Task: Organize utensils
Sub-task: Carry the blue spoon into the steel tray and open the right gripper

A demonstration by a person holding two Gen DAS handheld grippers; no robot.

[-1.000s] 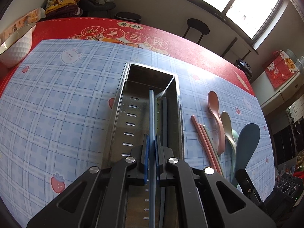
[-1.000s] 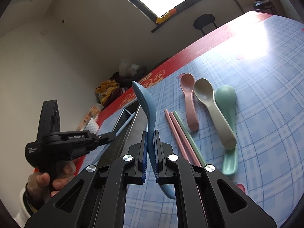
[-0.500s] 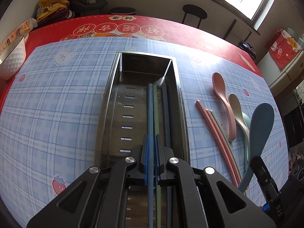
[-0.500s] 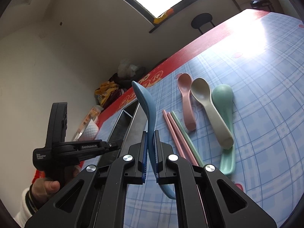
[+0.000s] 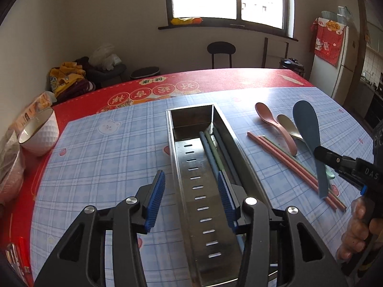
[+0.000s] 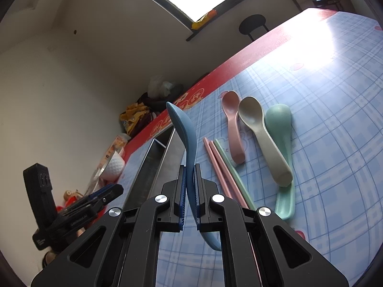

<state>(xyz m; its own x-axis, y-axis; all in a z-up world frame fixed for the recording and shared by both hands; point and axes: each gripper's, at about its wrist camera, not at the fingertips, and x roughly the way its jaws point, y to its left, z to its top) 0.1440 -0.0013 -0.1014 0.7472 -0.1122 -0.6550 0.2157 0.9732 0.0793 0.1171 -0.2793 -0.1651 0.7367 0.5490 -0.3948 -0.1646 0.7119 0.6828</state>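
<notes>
A long steel utensil tray [image 5: 178, 167] lies on the checked mat, with blue, green and dark chopsticks [image 5: 211, 150] inside along its right wall. My left gripper [image 5: 191, 197] is open and empty above the tray's near half. My right gripper [image 6: 189, 189] is shut on a blue spoon [image 6: 185, 141], held above the mat right of the tray; it also shows in the left wrist view [image 5: 308, 134]. On the mat lie pink chopsticks [image 6: 216, 165], a green chopstick [image 6: 231, 167], a pink spoon [image 6: 233, 129], a beige spoon [image 6: 261, 134] and a mint spoon [image 6: 282, 148].
A white bowl [image 5: 39, 131] stands at the mat's left edge beside bagged items [image 5: 9, 165]. A red tablecloth [image 5: 215, 83] covers the table beyond the mat. A stool [image 5: 221, 50] stands past the far edge.
My left gripper has opened and let go of the blue chopstick, which now lies in the tray; it has risen and tilted up. The right gripper still holds the blue spoon.
</notes>
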